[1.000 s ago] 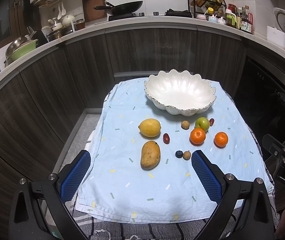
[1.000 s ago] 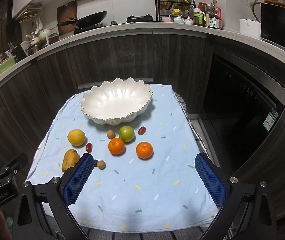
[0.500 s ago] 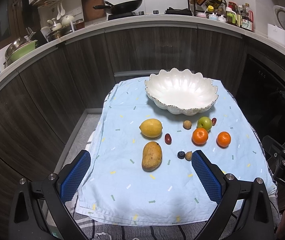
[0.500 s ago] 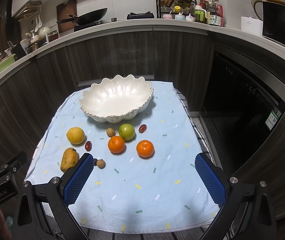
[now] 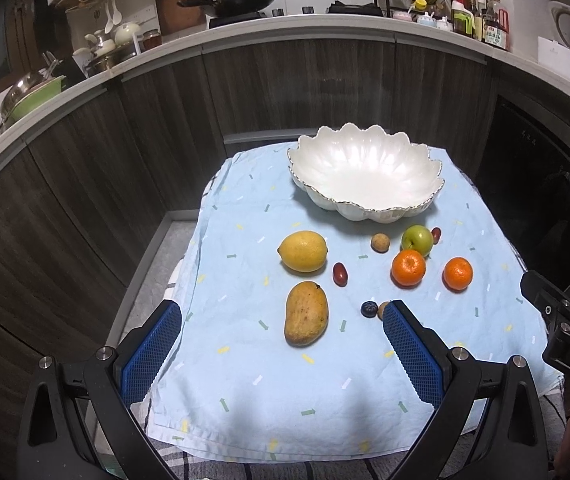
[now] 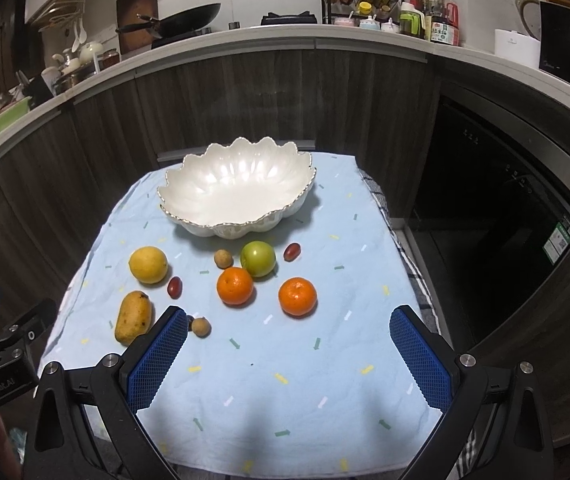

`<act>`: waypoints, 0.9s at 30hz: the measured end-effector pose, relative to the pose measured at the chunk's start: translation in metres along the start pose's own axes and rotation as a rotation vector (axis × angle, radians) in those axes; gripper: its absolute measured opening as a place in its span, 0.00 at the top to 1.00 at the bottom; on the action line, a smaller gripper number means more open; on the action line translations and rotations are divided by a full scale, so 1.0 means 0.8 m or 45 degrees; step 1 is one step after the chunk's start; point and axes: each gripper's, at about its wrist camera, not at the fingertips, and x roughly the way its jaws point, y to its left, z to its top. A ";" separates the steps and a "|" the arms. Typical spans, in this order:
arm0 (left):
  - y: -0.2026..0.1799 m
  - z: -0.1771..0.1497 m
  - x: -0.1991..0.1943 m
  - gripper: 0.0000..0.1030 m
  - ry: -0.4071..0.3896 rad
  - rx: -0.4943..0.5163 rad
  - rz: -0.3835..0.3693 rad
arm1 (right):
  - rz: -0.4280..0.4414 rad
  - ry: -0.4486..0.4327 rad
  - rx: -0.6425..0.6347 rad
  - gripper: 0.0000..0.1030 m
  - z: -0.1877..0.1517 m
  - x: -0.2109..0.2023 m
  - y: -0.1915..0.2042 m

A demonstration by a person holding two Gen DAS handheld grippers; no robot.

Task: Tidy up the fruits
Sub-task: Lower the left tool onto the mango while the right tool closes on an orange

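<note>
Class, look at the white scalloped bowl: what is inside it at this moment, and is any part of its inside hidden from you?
The white bowl holds nothing visible: its inside shows only glossy white. Every fruit, such as the lemon and mango, lies on the blue cloth. The near wall's inner face is hidden.

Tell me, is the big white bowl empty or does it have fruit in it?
Empty. The bowl shows only its shiny white inside in both views. All the fruit, like the lemon and mango, sits on the blue cloth in front of it.

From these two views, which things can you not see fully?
- Blueberry: right wrist view, mostly hidden behind the right claw's finger.
- Small brown fruit: left wrist view, partly covered by the left claw's finger.
- Bottle labels on the counter: too small to read.
</note>
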 end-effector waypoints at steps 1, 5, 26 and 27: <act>0.000 0.001 0.002 0.01 0.001 0.005 0.003 | -0.002 0.002 -0.002 0.01 0.000 0.003 0.000; -0.003 0.002 0.012 0.01 -0.005 0.026 -0.003 | -0.008 0.015 -0.007 0.01 0.001 0.016 0.000; -0.010 0.000 0.096 0.03 0.061 0.054 -0.003 | -0.054 0.053 -0.062 0.02 0.002 0.096 0.005; -0.010 0.000 0.101 0.03 0.064 0.054 -0.004 | -0.052 0.056 -0.066 0.03 0.002 0.101 0.005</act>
